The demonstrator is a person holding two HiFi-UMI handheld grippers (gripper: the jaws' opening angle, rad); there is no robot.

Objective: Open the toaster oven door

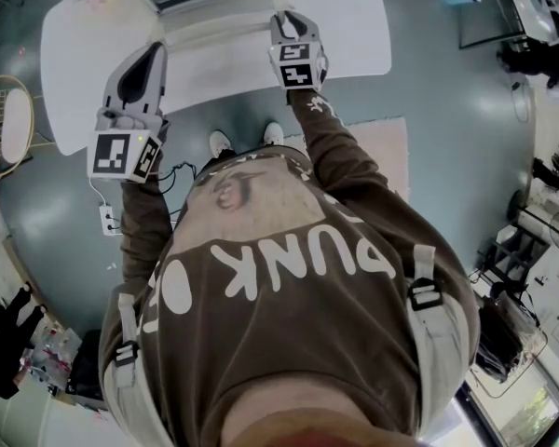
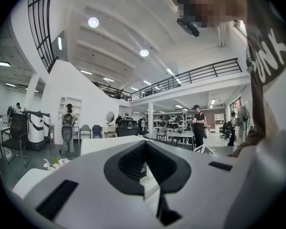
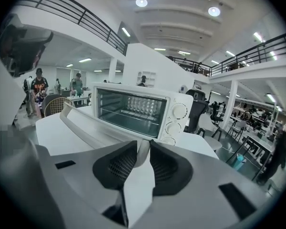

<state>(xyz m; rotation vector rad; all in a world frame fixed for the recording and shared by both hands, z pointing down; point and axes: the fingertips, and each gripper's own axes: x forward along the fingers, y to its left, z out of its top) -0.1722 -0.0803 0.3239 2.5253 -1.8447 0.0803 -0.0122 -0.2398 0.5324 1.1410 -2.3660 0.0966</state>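
Bright, even indoor light in all views. Source: round ceiling lamps (image 3: 141, 2) high above the fingers (image 3: 118, 165) of the right gripper (image 3: 144, 147), with strip lights (image 3: 126, 31) further back. More round lamps (image 2: 93, 22) sit high above the left gripper (image 2: 145, 147).

Shadows are soft and faint. The white table (image 1: 224, 59) ahead of the fingers is nearly blown out in the head view, with little surface detail.

The door handle (image 3: 141, 151) between the right fingers reads pale and soft-edged, too close for focus. The dark pads (image 3: 168, 163) keep their mesh texture.

Strong fisheye bend: railings (image 3: 76, 18) curve away above and to either side of the fingers, and the corners go black. The hall beyond the fingers is fairly sharp, with no motion blur.
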